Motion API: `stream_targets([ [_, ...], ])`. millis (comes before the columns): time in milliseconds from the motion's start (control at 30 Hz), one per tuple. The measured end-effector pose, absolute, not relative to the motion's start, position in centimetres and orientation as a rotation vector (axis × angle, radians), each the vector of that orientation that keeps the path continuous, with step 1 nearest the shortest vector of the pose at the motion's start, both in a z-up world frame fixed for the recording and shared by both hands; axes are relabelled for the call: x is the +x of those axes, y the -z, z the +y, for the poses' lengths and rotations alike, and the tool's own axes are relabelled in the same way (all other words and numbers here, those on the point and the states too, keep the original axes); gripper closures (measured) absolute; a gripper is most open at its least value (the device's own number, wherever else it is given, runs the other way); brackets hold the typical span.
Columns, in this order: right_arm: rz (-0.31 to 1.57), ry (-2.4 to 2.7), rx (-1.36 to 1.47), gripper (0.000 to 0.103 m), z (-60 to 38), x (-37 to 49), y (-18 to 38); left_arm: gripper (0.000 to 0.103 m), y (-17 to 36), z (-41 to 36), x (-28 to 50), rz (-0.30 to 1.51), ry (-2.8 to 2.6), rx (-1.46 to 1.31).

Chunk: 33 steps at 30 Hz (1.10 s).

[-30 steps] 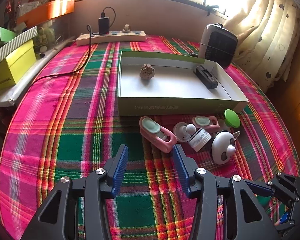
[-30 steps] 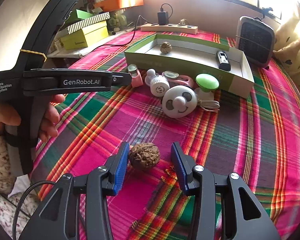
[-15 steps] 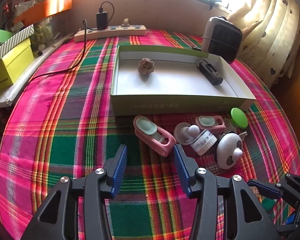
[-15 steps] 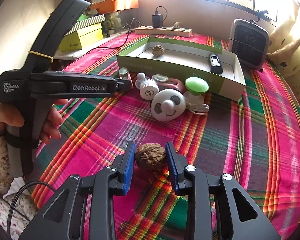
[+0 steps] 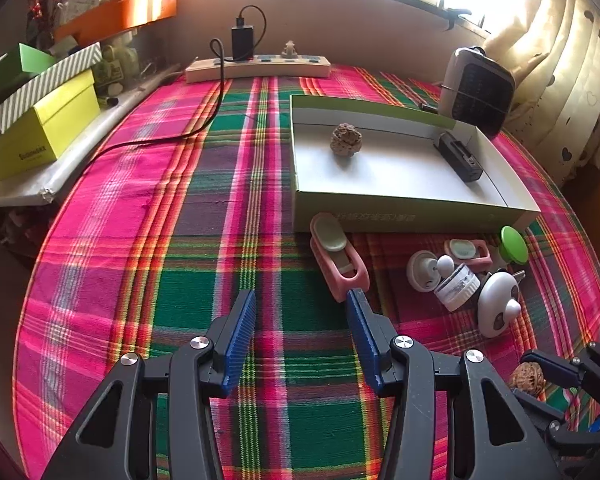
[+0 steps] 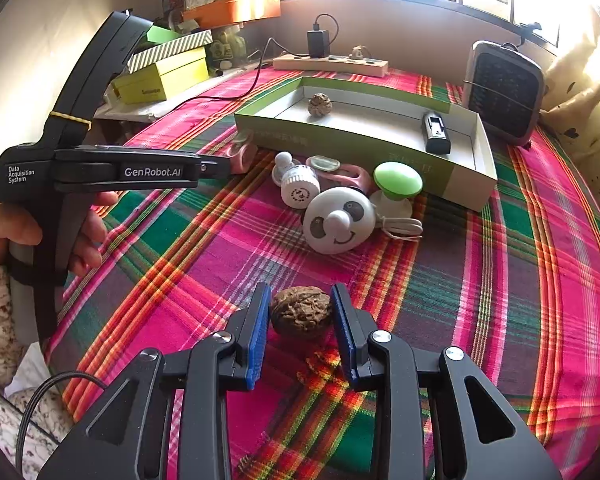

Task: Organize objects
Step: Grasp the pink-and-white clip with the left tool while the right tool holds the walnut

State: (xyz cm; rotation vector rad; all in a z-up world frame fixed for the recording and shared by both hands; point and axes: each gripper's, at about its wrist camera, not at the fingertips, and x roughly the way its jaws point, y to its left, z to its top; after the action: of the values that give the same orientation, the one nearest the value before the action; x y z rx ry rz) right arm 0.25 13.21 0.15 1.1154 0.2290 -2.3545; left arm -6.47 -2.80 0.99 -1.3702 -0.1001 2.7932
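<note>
Since a second ago my right claw [image 6: 300, 316] has closed onto the walnut [image 6: 301, 312], near the tabletop's front edge; left claw [image 5: 300, 320] gapes empty. Tray [image 6: 472, 184] holds two items; about six wait along its front wall

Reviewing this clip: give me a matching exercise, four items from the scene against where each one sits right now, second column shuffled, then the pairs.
Items
1. walnut
2. black remote
3. panda gadget
4. power strip

Places
A. on the cloth in front of the green box
B. at the far edge of the table, below the window
C. between the right gripper pads
D. inside the green box, at its right end

Pairs: 1-C, 2-D, 3-A, 4-B
</note>
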Motion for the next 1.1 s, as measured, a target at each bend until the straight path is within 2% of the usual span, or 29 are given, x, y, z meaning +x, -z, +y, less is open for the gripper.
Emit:
stream_targets([
  [200,0.231,2.357,1.11,0.071,13.2,0.1,-0.3,0.057,-1.1,-2.8,-6.4,-0.181,-2.745,-1.354],
  [933,0.207,2.372,1.097,0.071,14.2,-0.8,-1.0,0.057,-0.6,-1.5,-9.8,-0.092,-2.797,-1.376],
  [1100,0.206,2.369,1.101,0.071,14.2,-1.0,-0.9,0.062,-0.5,-1.5,-9.8,-0.098,-2.798,-1.38],
])
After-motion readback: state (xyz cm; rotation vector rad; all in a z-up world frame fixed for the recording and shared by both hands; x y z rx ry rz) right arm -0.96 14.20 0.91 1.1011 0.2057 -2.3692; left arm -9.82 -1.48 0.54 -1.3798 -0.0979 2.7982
